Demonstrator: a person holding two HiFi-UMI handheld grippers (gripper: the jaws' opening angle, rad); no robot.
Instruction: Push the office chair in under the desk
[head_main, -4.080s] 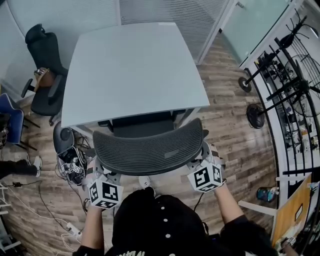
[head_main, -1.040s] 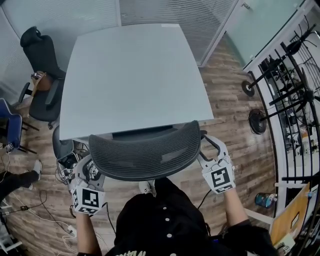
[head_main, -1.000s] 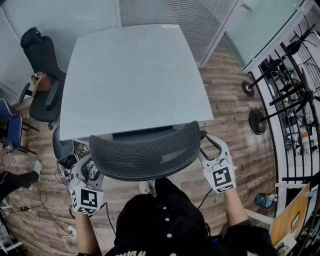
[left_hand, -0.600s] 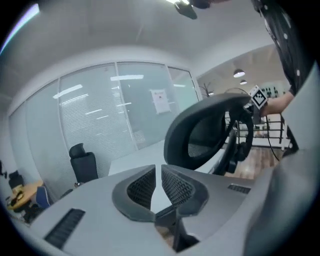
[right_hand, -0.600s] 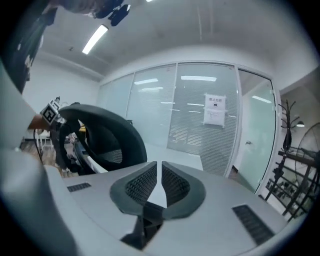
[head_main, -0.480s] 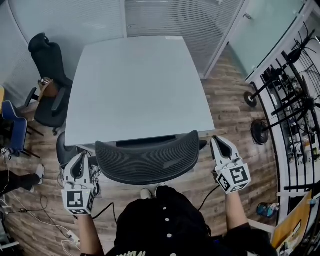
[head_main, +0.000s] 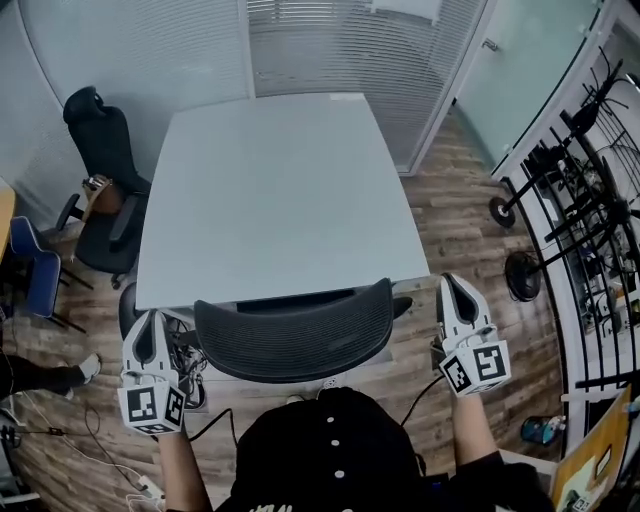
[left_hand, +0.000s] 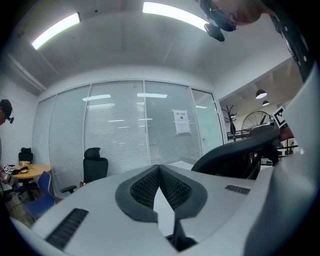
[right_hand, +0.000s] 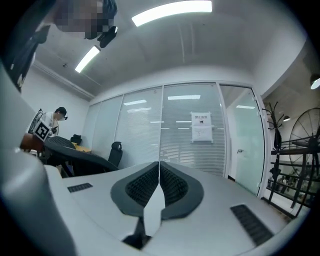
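The black mesh office chair (head_main: 295, 340) stands at the near edge of the light grey desk (head_main: 280, 190), its seat hidden under the top. My left gripper (head_main: 148, 320) hangs left of the backrest, apart from it. My right gripper (head_main: 456, 284) hangs right of it, also clear. Both have just been closing, and both are shut with nothing between the pads. In the left gripper view the fingertips (left_hand: 159, 169) meet and the chair back (left_hand: 235, 152) shows at the right. The right gripper view shows its fingertips (right_hand: 159, 166) together, with the chair back (right_hand: 75, 155) at the left.
A second black chair (head_main: 105, 170) and a blue chair (head_main: 30, 270) stand left of the desk. Cables (head_main: 185, 365) lie on the wood floor under the desk's left corner. Black stands (head_main: 560, 150) and a round base (head_main: 522, 272) line the right side. Glass walls with blinds (head_main: 340, 40) close the back.
Both grippers came off the backrest's sides, shut, and rose outward and forward. The chair stands a little further in than four seconds ago.
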